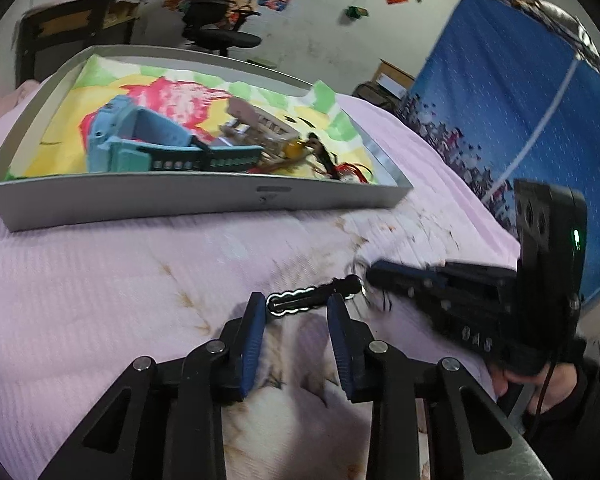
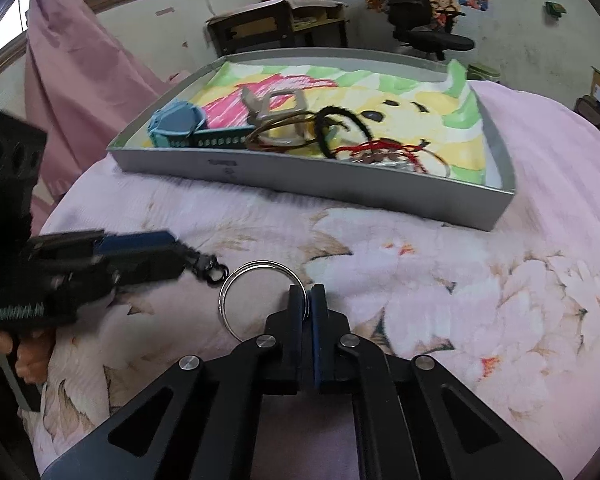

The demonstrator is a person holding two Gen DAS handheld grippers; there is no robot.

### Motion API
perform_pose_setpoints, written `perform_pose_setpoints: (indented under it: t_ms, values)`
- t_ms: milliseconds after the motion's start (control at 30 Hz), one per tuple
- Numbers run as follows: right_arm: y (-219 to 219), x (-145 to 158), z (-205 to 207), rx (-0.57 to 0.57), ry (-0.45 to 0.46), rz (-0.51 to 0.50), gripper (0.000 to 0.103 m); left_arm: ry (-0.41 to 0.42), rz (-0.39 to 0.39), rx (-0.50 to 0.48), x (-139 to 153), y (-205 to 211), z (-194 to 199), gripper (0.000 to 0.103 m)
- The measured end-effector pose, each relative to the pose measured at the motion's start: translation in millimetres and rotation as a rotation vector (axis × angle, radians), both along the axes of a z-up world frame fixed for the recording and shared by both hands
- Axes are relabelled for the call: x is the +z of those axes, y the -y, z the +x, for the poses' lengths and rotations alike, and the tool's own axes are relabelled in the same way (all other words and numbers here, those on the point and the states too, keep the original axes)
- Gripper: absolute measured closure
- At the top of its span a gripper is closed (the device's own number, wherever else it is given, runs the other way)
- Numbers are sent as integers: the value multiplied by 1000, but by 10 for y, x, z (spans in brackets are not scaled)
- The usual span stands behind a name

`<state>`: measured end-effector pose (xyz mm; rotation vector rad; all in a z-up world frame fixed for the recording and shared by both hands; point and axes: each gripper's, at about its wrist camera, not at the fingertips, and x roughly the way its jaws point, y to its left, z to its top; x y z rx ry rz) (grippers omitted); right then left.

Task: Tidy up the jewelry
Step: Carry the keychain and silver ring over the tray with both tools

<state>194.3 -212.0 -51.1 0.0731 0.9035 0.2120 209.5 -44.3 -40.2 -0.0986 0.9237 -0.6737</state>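
A black keychain strap (image 1: 296, 303) with a pale wavy edge lies crosswise on the pink bedsheet. It sits at the tips of my left gripper (image 1: 297, 305), whose blue pads stand apart on either side without pressing it. The strap's black clasp (image 2: 210, 270) pokes out past the left gripper (image 2: 168, 242) toward a silver key ring (image 2: 256, 300). My right gripper (image 2: 308, 294) is shut on the ring's right side. In the left wrist view the right gripper (image 1: 380, 270) reaches in from the right. A grey tray (image 1: 140, 200) (image 2: 340, 184) behind holds watches, cords and a red bracelet.
The pink floral sheet (image 2: 440, 272) covers the bed under everything. A blue patterned panel (image 1: 520, 120) stands at the right, a pink curtain (image 2: 72, 80) at the left. An office chair (image 2: 420, 20) and a desk (image 2: 268, 28) are by the far wall. A person's hand (image 2: 24, 356) holds the left gripper.
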Motion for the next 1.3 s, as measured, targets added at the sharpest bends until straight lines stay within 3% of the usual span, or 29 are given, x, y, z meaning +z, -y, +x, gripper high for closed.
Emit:
perform_pose_setpoints:
  t_ms: [300,500,567,1300]
  values:
    - [181,28,28,-76,9,1,100,21,54,-53,-1,100,-47,73]
    - [170,11,41,-74,3,0,100,26,82,-46,-15,121,-37,92]
    - [172,9,45,-75,2,4,100,28,88,-56,-14,132,-54,93]
    - [265,36,39,-112,7,9,101,102,136,-106,57,267,-228,100]
